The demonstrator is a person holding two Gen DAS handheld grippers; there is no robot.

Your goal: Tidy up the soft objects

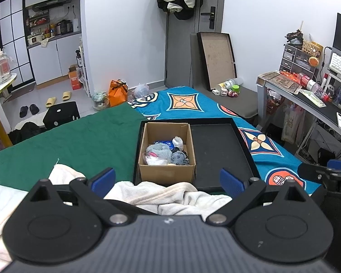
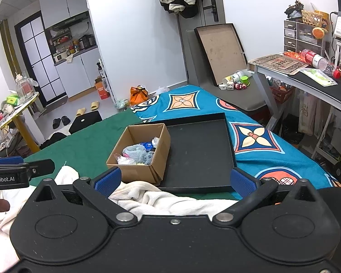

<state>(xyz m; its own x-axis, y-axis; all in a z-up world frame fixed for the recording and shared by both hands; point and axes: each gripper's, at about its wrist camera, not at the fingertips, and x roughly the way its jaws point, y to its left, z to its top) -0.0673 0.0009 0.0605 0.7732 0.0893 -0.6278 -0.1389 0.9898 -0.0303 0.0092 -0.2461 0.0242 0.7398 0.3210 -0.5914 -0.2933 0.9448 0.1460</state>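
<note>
A: L gripper (image 1: pixel 167 180), what's the state?

B: Jaws spread wide, blue pads (image 1: pixel 103 179) far apart, nothing btwn them. It hangs over the crumpled cream-white fleece towel (image 1: pixel 161 196); can't tell if the fingers touch the cloth.

A: R gripper (image 2: pixel 175 180)?

B: Same. Wide apart, holding nothing, above that same towel (image 2: pixel 147 196). In the right wrist view the L gripper shows at the left edge, just beside.

A: Where's the towel lying?

B: On the dark green bedsheet (image 1: pixel 79 141), its far edge against the near rim of the shallow black rectangular tray (image 1: pixel 218 150).

A: Counts?

B: 2 grippers, 1 towel, 1 flat tray, 1 open brown cardboard box (image 1: pixel 167 170). Box stands in the tray's left part; right part of the tray is bare.

A: Inside the box?

B: Soft bits in a pile: grey-blue fuzzy cloth (image 1: pixel 158 150), grey spotted plush (image 1: pixel 179 158), sth blue w/ a label (image 1: pixel 166 143), clear plastic wrap (image 1: pixel 178 141). Exact no. can't be told, they overlap.

A: Beyond that?

B: Teal patterned blanket (image 1: pixel 193 104) covers the bed's right half, tray sits across both fabrics.
</note>
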